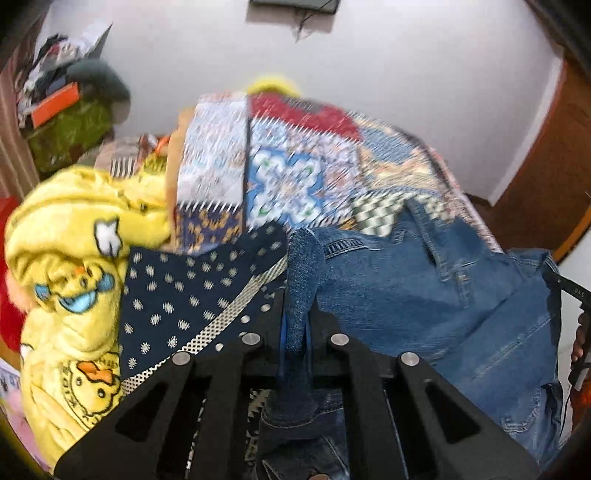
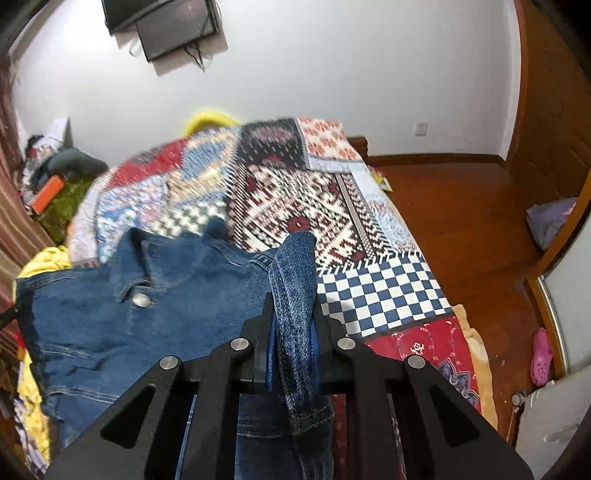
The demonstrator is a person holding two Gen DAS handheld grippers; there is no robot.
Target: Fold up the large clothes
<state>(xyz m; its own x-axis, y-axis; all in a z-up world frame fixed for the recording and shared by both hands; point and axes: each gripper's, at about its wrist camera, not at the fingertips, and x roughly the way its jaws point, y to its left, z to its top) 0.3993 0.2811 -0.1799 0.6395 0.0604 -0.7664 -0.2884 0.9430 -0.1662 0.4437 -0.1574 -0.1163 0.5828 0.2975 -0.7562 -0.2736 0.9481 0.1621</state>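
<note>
White walls (image 2: 332, 66), wood floor (image 2: 461, 221) on the right, wood skirting along the far wall. Dark flat screen (image 2: 162, 26) mounted high on the far wall, cable hanging under it. Bed (image 2: 476, 354) fills the middle of the scene, covered by a patchwork quilt (image 2: 295, 199): red/white woven blocks far, blue-white checker block near right, red block at the near corner. Far left: cluttered pile with an orange box (image 2: 46, 194) on something green. Pink clog (image 2: 541, 352) on the floor at right, beside a white door edge.

Denim jacket (image 2: 147, 314) lies spread on the quilt at near left, metal button facing up. Left wrist view: yellow duck-print blanket (image 1: 70, 277) bunched at left, navy dotted cloth (image 1: 192, 291) between it and the denim. That view is motion-blurred.

Left tongs (image 1: 297, 310) narrow, pinching a fold of denim that sticks up between the fingers. Right tongs (image 2: 293, 306) narrow too, clamped on a stitched denim edge that stands upright past the tips.
</note>
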